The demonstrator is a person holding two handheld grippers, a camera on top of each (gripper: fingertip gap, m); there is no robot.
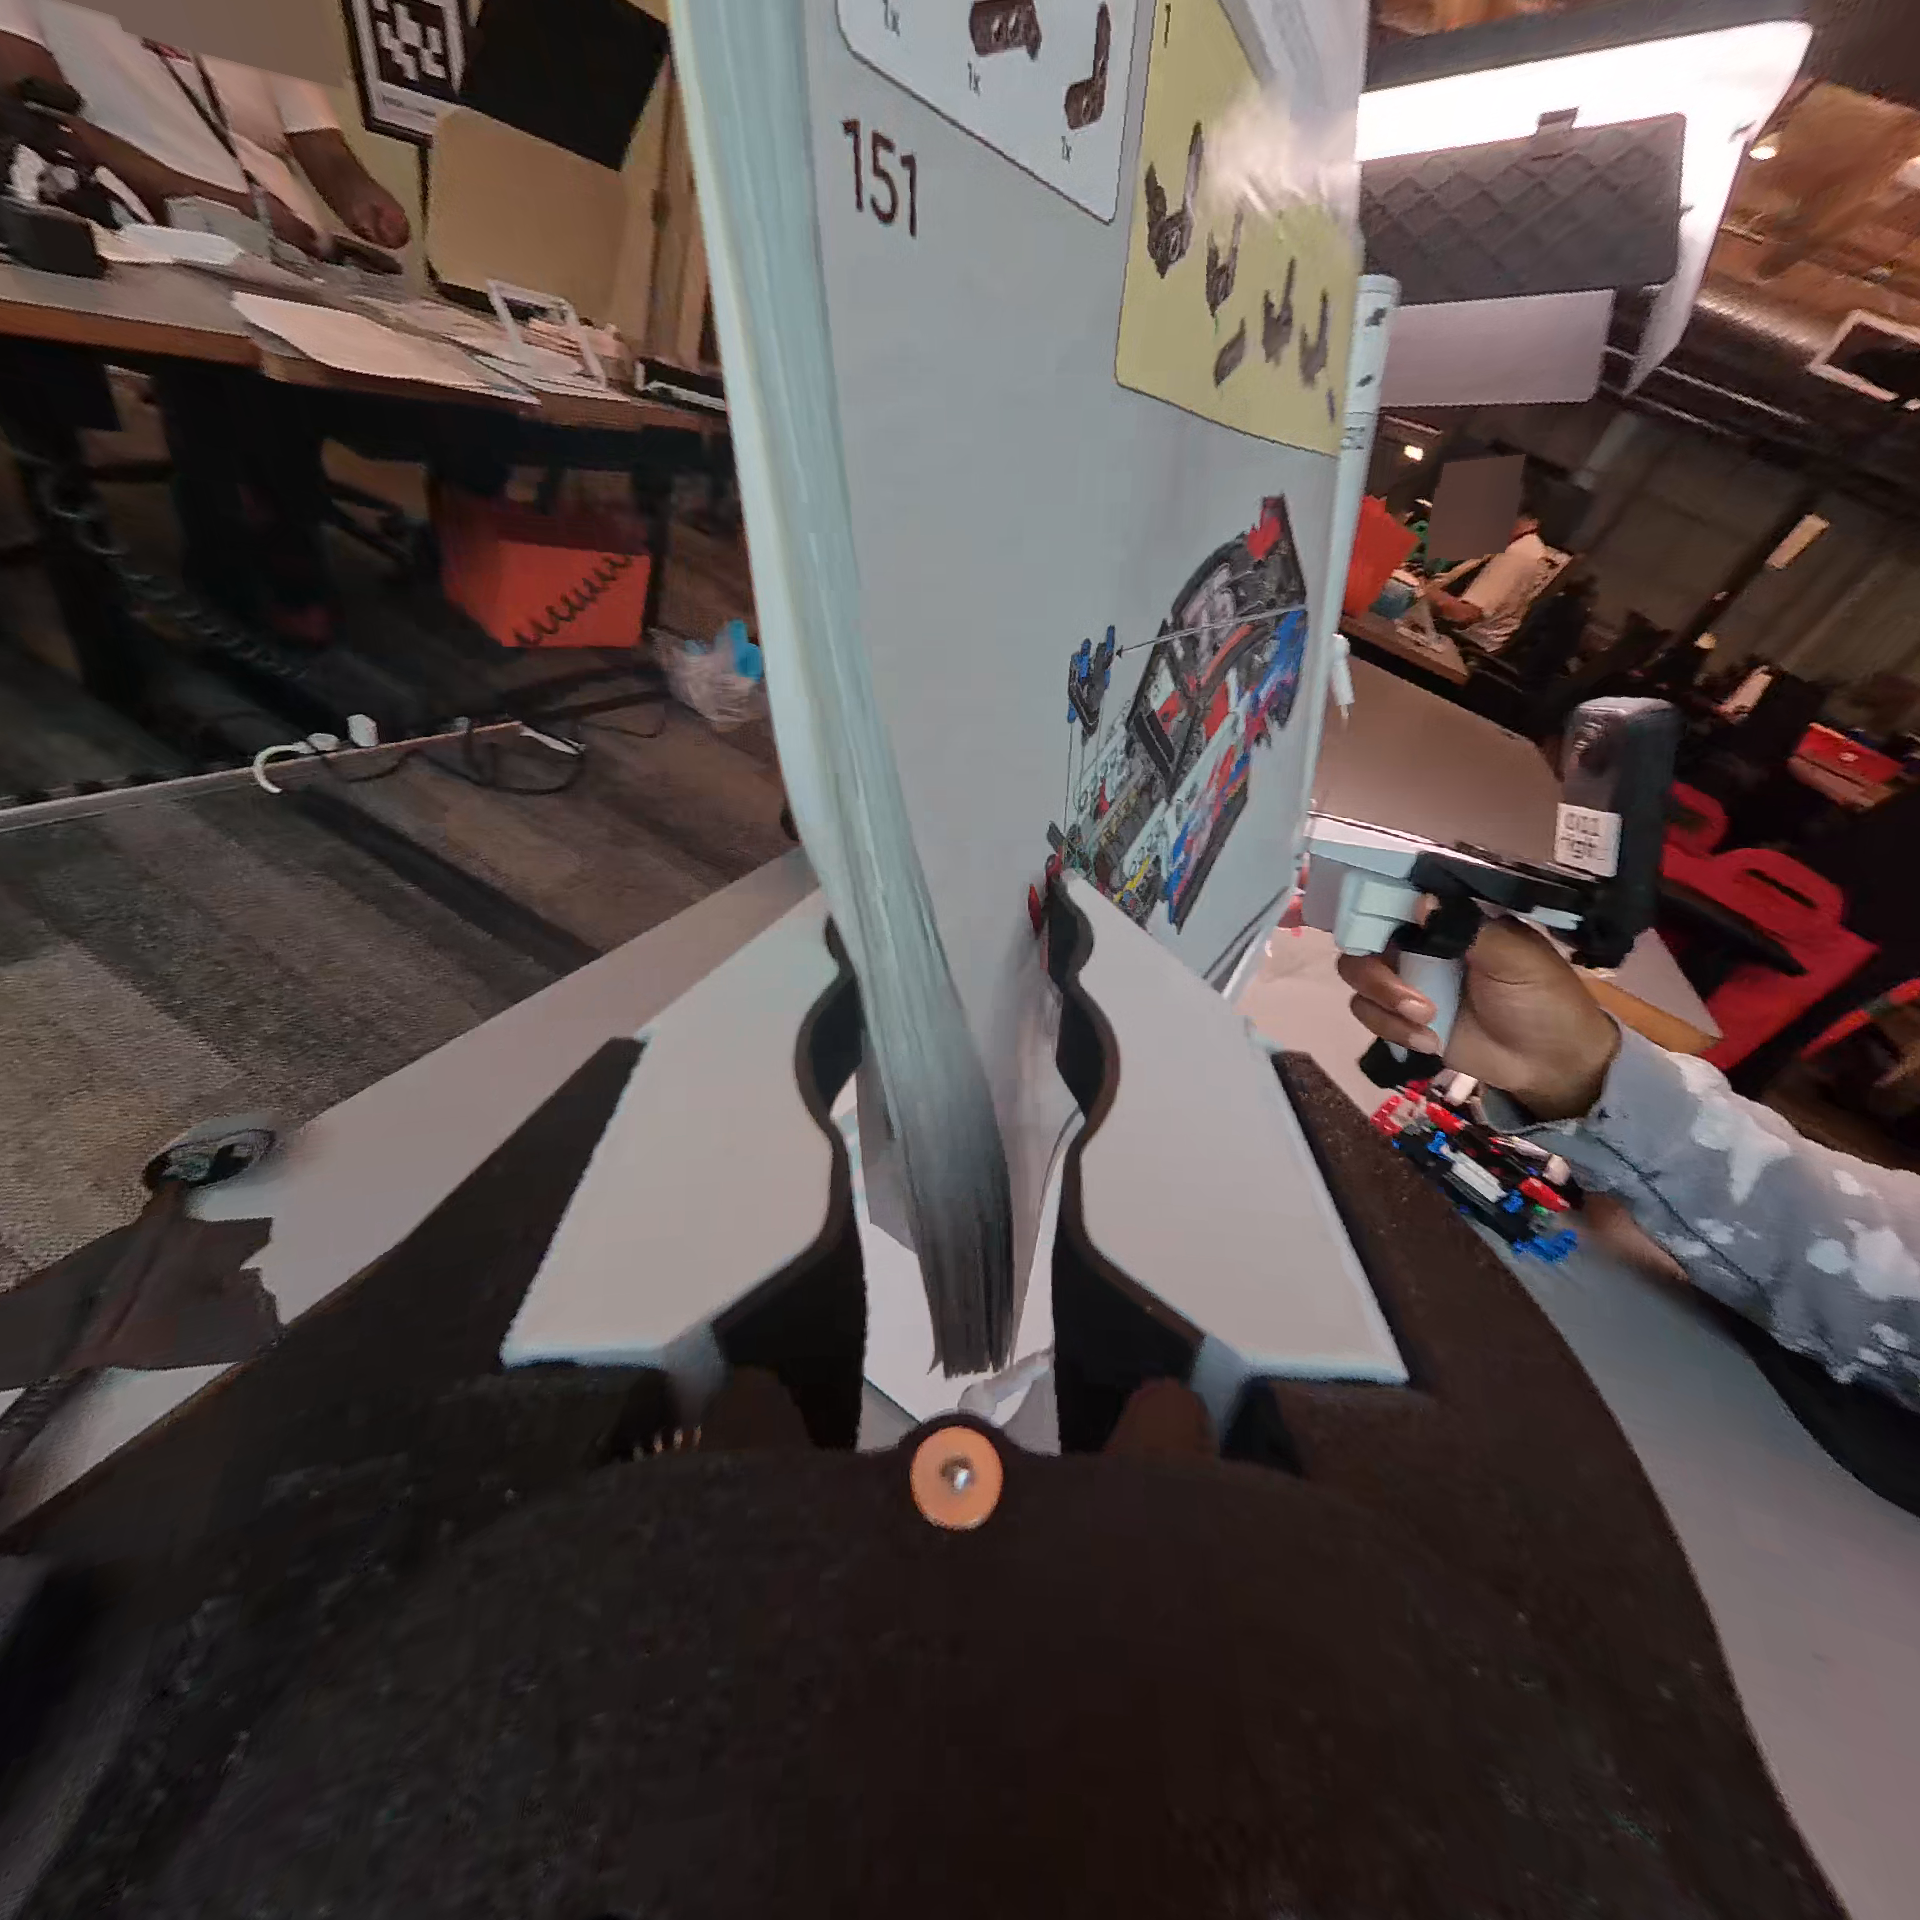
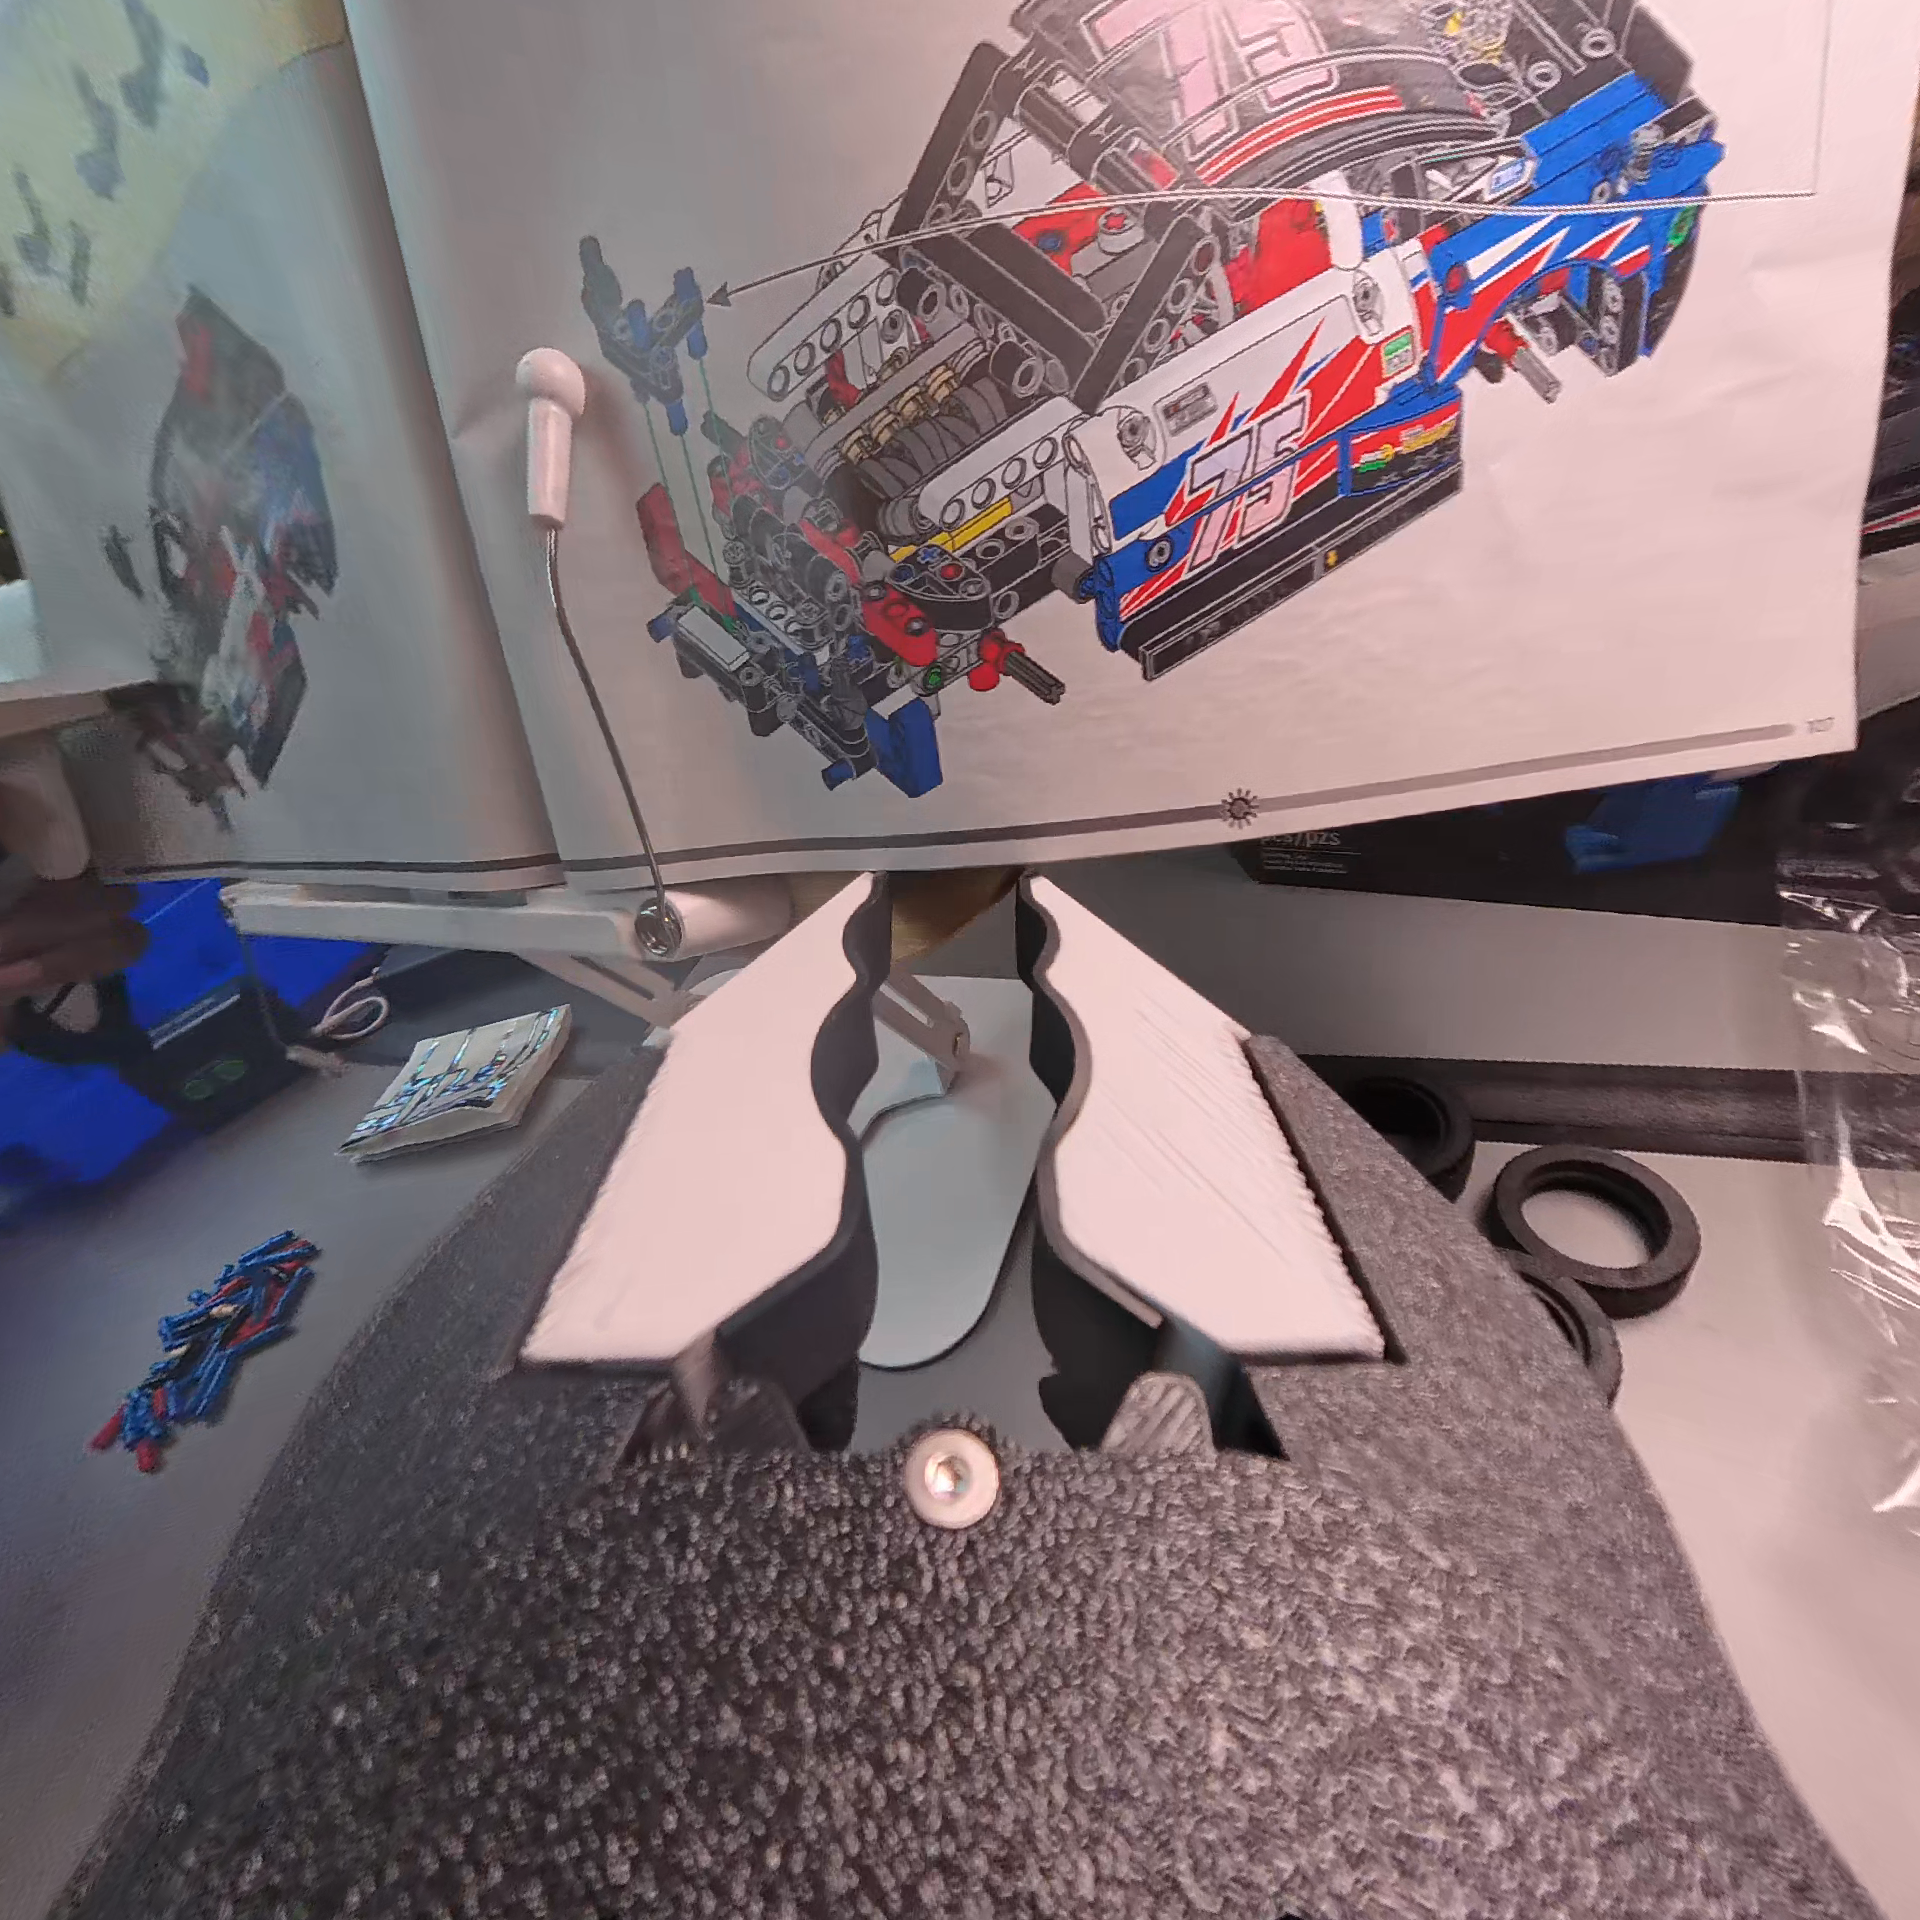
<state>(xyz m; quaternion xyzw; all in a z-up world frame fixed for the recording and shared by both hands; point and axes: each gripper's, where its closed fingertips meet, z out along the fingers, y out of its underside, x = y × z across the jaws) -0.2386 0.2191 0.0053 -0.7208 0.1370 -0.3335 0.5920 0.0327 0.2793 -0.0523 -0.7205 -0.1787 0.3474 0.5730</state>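
Note:
An open instruction booklet (image 1: 997, 520) stands upright on a white book stand (image 2: 436, 920). My left gripper (image 1: 951, 925) is shut on a thick stack of its pages (image 1: 935, 1143), gripped at the lower edge. The printed page (image 2: 1143, 416) shows a red, white and blue model car. My right gripper (image 2: 948, 904) is open and empty, its tips just below that page's lower edge, in front of the stand's foot (image 2: 914, 1195). A wire page holder (image 2: 592, 686) with a white tip rests on the page. A hand (image 1: 1496, 997) holds the right gripper at the right of the left wrist view.
Several black rubber tyres (image 2: 1590, 1226) lie to the right on the grey table (image 2: 104, 1558). A pile of small blue and red pins (image 2: 218, 1330) and a shiny folded sheet (image 2: 457, 1081) lie to the left. A part-built model car (image 1: 1475, 1164) sits by the hand. Clear plastic wrap (image 2: 1849, 1143) is at the far right.

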